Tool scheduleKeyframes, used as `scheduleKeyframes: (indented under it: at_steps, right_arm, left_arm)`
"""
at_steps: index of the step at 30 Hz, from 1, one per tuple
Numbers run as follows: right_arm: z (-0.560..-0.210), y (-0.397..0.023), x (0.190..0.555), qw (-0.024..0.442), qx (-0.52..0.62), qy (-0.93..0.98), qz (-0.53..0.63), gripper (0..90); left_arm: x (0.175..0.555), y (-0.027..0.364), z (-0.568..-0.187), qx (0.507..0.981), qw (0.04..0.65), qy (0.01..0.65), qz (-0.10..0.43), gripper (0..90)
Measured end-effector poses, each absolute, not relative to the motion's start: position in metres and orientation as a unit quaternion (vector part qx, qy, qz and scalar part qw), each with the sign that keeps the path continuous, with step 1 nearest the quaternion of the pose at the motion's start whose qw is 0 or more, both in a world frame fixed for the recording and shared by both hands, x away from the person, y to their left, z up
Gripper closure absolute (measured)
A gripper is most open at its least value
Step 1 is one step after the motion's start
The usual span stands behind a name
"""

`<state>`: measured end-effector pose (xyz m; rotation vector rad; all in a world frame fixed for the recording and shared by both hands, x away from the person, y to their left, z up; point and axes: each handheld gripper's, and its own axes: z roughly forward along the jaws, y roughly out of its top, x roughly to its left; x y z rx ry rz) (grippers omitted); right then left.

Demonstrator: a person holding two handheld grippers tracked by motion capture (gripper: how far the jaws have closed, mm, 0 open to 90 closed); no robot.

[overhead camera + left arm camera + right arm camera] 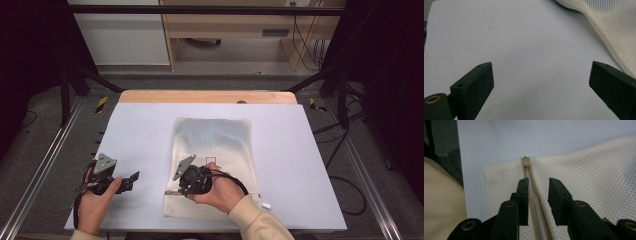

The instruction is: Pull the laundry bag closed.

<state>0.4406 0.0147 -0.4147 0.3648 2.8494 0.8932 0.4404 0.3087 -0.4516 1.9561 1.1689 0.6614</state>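
Cream mesh bag [212,150], beige zipper [533,185]; black tongs [537,192]; pale lavender-white table [140,130]; cream sleeve [260,222]

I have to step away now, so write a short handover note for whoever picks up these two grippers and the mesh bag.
Left gripper: jaws wide open over bare table, holding nothing, beside the mesh bag's edge.
Right gripper: over the bag's near end, jaws narrow, straddling the zipper; pads not visibly pressing on it.
Bag: lies flat mid-table, zipper running along its near edge.
Done: right gripper lined up on the zipper.
Left: close on the zipper, probably steady the bag with the left, then work the zipper.
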Motion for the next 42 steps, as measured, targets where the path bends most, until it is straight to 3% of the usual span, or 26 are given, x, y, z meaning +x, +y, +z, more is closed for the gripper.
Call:
scheduleKeyframes:
  at_steps: [7,33,42]
  right_arm:
    - [-0.421,0.029,0.439,0.057,0.105,0.948,0.295,75.0]
    - [-0.442,0.059,0.451,0.034,0.123,0.946,0.297,71.7]
    - [-0.448,0.065,0.455,0.027,0.122,0.951,0.282,80.1]
  left_arm:
    - [0.441,0.31,-0.451,0.763,0.375,0.46,0.256,6.0]
    - [0.44,0.321,-0.444,0.747,0.394,0.471,0.255,6.4]
    - [0.435,0.318,-0.44,0.745,0.412,0.463,0.246,6.7]
